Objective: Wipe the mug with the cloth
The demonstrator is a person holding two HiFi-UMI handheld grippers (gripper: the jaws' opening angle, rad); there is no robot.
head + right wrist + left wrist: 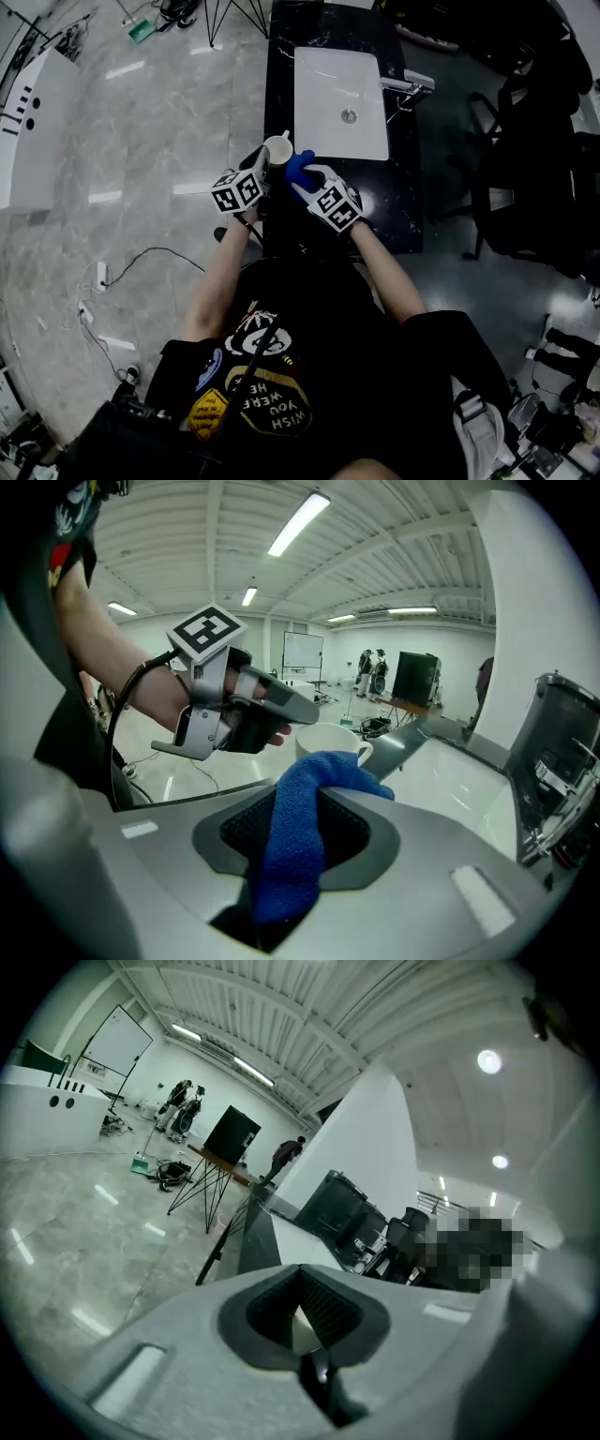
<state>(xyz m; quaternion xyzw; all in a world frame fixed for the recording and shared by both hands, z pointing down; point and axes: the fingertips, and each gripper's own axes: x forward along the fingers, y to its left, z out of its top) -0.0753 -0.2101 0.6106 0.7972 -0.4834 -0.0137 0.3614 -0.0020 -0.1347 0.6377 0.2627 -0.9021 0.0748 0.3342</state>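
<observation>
The black desk [281, 75] is carrying a white sink [339, 94]. The person's shirt [309, 361] is showing "WISH YOU WERE HE". The left hand-held gripper [263, 161] is clamping the white mug [277, 150] near the sink corner. The right hand-held gripper [306, 181] is pinching the blue cloth [292, 846] just beside the mug.

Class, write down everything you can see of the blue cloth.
The blue cloth is a fuzzy, towel-like fabric, bunched into a thick strip. The right gripper clamps its middle between the jaws. One end trails back toward the camera, and the other folds forward toward the white mug. Whether it touches the mug cannot be told.
</observation>
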